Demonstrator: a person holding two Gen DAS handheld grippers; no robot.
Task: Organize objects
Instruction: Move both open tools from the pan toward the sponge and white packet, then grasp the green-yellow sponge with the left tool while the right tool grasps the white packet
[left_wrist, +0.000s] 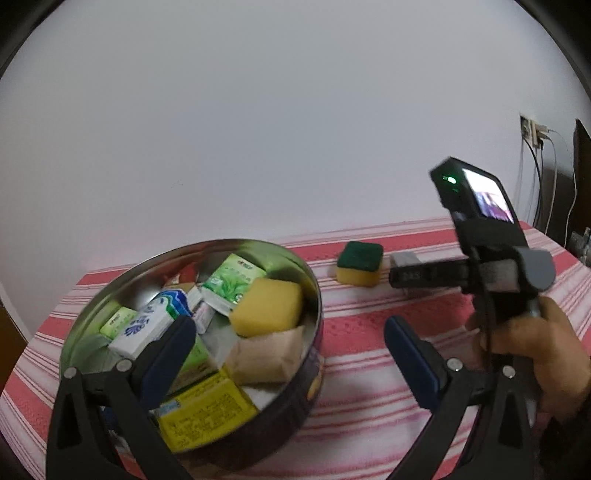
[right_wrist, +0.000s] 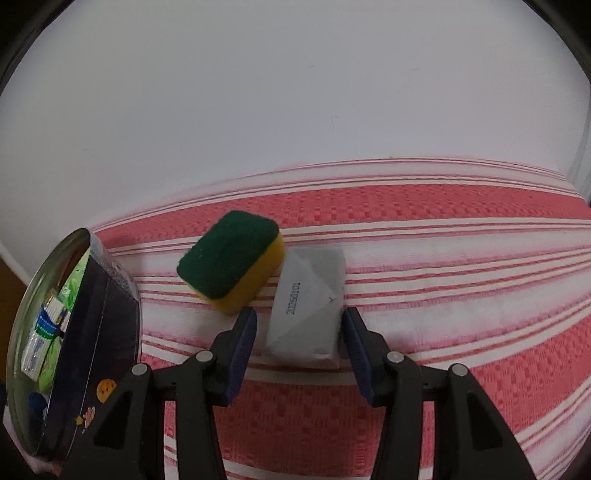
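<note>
- Grey wrapped packet (right_wrist: 308, 306), printed w/ "20250101", is lying flat on the red-and-white striped tablecloth (right_wrist: 461, 258), sitting right between the two blue-padded fingers (right_wrist: 242, 350) of the right gripper (right_wrist: 299, 332).
- Right gripper is standing spread wide, one pad each side of the packet's near end; pads look just off the wrapper, not pressing it, tho the gap is too thin to call for sure.
- Scouring sponge (right_wrist: 231, 258), green pad up over yellow foam, is lying tilted just left of the packet, its corner touching or nearly touching the packet's far-left edge.
- Round metal tin (left_wrist: 295, 266) is sitting at the left of the cloth, well apart from sponge and packet; dark outer wall w/ small cookie pics showing in the right wrist view.
- Tin is holding a yellow sponge (left_wrist: 267, 306), a brown paper packet (left_wrist: 266, 354), a green-and-white box (left_wrist: 234, 280), a blue-and-white tissue pack (left_wrist: 147, 325) and a yellow box (left_wrist: 205, 413), all piled loosely.
- Left gripper (left_wrist: 291, 354) is hovering released, jaws wide apart, nothing between them; its left finger is overlapping the tin's contents in view, its right finger over bare cloth.
- Person's right hand (left_wrist: 532, 354) is gripping the right tool's handle, seen from the left wrist view.
</note>
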